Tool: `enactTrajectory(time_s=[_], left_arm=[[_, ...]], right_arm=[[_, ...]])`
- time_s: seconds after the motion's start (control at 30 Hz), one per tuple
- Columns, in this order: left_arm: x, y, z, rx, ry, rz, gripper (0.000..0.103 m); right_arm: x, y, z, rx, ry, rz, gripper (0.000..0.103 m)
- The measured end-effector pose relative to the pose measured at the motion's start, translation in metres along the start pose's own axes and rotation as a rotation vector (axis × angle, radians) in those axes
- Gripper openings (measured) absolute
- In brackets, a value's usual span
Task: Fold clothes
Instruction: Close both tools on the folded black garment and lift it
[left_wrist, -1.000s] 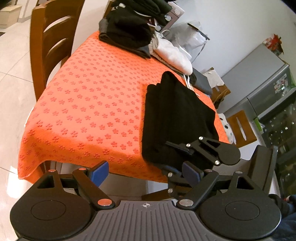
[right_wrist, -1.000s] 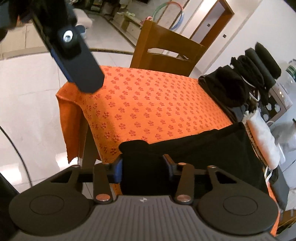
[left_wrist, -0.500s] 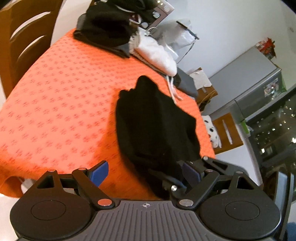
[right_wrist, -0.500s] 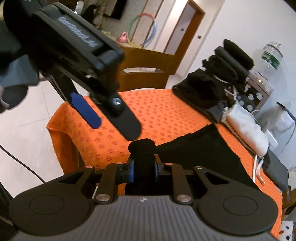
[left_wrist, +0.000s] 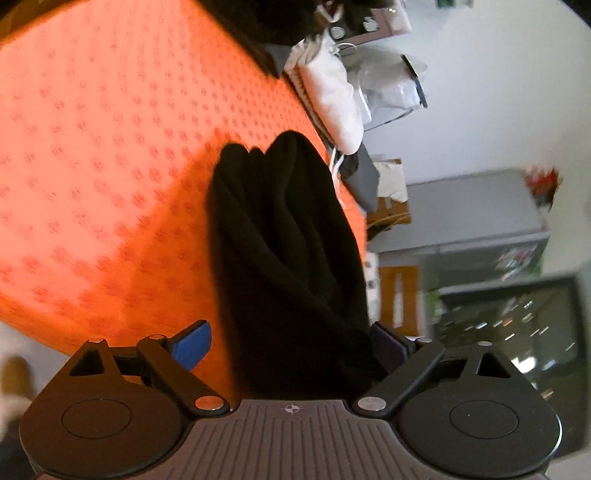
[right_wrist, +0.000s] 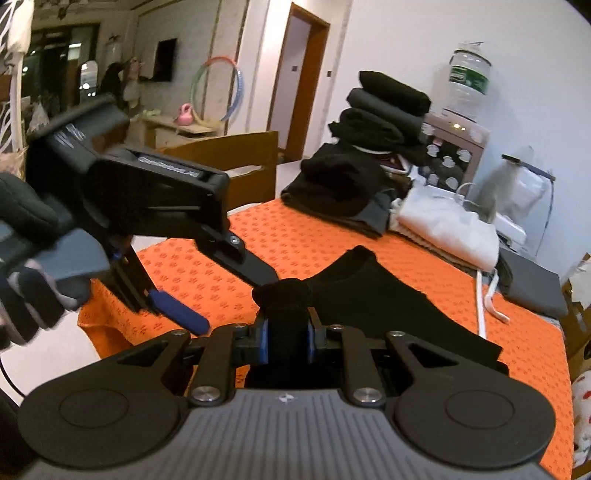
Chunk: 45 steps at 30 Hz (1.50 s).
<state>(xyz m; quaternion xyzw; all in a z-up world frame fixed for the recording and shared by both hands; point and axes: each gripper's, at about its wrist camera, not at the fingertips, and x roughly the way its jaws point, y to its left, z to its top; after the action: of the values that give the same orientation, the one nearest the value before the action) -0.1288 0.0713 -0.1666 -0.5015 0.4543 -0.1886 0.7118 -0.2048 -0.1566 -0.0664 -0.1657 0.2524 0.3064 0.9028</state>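
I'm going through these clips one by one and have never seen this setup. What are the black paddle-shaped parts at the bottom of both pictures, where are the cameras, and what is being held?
No robot here: a person holds a two-finger tool in each hand, with a wide-angle camera on each looking forward along the fingers. The black parts at the bottom are the tool's own linkages.

In the right wrist view, the right tool is shut on a bunched end of the black garment, which trails across the orange tablecloth. The left tool and a gloved hand appear beside it.

In the left wrist view, tilted and blurred, the left tool's jaws are opening, with the black garment between them and no grip to be seen.

Farther back lie folded dark clothes and white clothes.
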Motion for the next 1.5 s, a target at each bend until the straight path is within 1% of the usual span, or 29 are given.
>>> enactTrajectory(time_s=[0.03,0.17,0.23,0.27,0.3,0.33,0.4,0.5,0.57,0.6,0.67,0.7,0.73,0.77,0.83,0.87,0.93,1.0,1.1,1.17,1.23,1.33,1.43,1.5], left_arm=[[0.007,0.001,0.001,-0.027,0.011,-0.020,0.095],[0.036,0.002,0.009,-0.061,0.057,-0.010,0.095],[0.049,0.001,0.011,-0.079,0.074,-0.027,0.095],[0.056,-0.003,0.013,-0.076,0.086,-0.034,0.096],[0.063,-0.006,0.015,-0.073,0.099,-0.041,0.099],[0.069,-0.010,0.017,-0.054,0.111,-0.026,0.102],[0.083,-0.018,0.021,-0.007,0.152,0.006,0.103],[0.096,-0.022,0.027,0.017,0.200,0.053,0.103],[0.098,-0.022,0.030,0.014,0.214,0.069,0.102],[0.098,-0.021,0.031,0.013,0.218,0.076,0.101],[0.098,-0.018,0.033,0.021,0.217,0.126,0.090],[0.098,-0.016,0.033,0.026,0.217,0.157,0.079],[0.097,-0.014,0.033,0.033,0.216,0.182,0.075],[0.095,-0.012,0.033,0.037,0.214,0.186,0.072],[0.091,-0.008,0.033,0.047,0.210,0.193,0.064],[0.089,-0.007,0.033,0.048,0.206,0.198,0.063],[0.087,-0.010,0.033,0.077,0.199,0.223,0.060],[0.087,-0.017,0.033,0.124,0.195,0.252,0.059],[0.090,-0.028,0.034,0.209,0.198,0.298,0.059],[0.091,-0.030,0.036,0.214,0.207,0.308,0.059],[0.090,-0.030,0.036,0.215,0.216,0.312,0.060],[0.093,-0.029,0.033,0.220,0.225,0.320,0.061],[0.098,-0.030,0.030,0.226,0.228,0.332,0.062],[0.101,-0.030,0.029,0.230,0.226,0.340,0.062]], right_arm=[[-0.002,-0.002,0.000,0.003,-0.001,-0.002,0.021],[-0.007,-0.007,0.001,0.010,-0.009,-0.018,0.021],[-0.009,-0.009,0.001,0.014,-0.008,-0.020,0.021],[-0.010,-0.010,0.001,0.013,-0.008,-0.018,0.021],[-0.011,-0.010,0.001,0.010,-0.006,-0.013,0.021],[-0.011,-0.009,0.001,0.005,-0.004,-0.006,0.021],[-0.011,-0.008,0.001,-0.011,0.000,0.009,0.021],[-0.011,-0.007,0.001,-0.032,0.011,0.040,0.021],[-0.010,-0.008,0.001,-0.038,0.023,0.058,0.022],[-0.012,-0.009,0.001,-0.036,0.022,0.066,0.024],[-0.018,-0.012,0.000,-0.029,0.010,0.081,0.036],[-0.022,-0.014,-0.001,-0.022,0.008,0.079,0.050],[-0.026,-0.017,-0.003,-0.012,0.007,0.070,0.061],[-0.030,-0.022,-0.005,0.012,0.008,0.058,0.063],[-0.040,-0.038,-0.013,0.099,0.013,0.030,0.066],[-0.045,-0.048,-0.019,0.167,0.019,0.017,0.068],[-0.055,-0.072,-0.036,0.319,0.024,-0.025,0.077],[-0.066,-0.095,-0.061,0.491,0.034,-0.084,0.082],[-0.081,-0.126,-0.105,0.758,0.043,-0.164,0.085],[-0.090,-0.137,-0.138,0.925,0.024,-0.190,0.088],[-0.094,-0.143,-0.171,1.087,-0.010,-0.188,0.090],[-0.088,-0.143,-0.217,1.309,-0.063,-0.150,0.091],[-0.072,-0.135,-0.250,1.467,-0.097,-0.120,0.091],[-0.060,-0.128,-0.267,1.551,-0.117,-0.095,0.091]])
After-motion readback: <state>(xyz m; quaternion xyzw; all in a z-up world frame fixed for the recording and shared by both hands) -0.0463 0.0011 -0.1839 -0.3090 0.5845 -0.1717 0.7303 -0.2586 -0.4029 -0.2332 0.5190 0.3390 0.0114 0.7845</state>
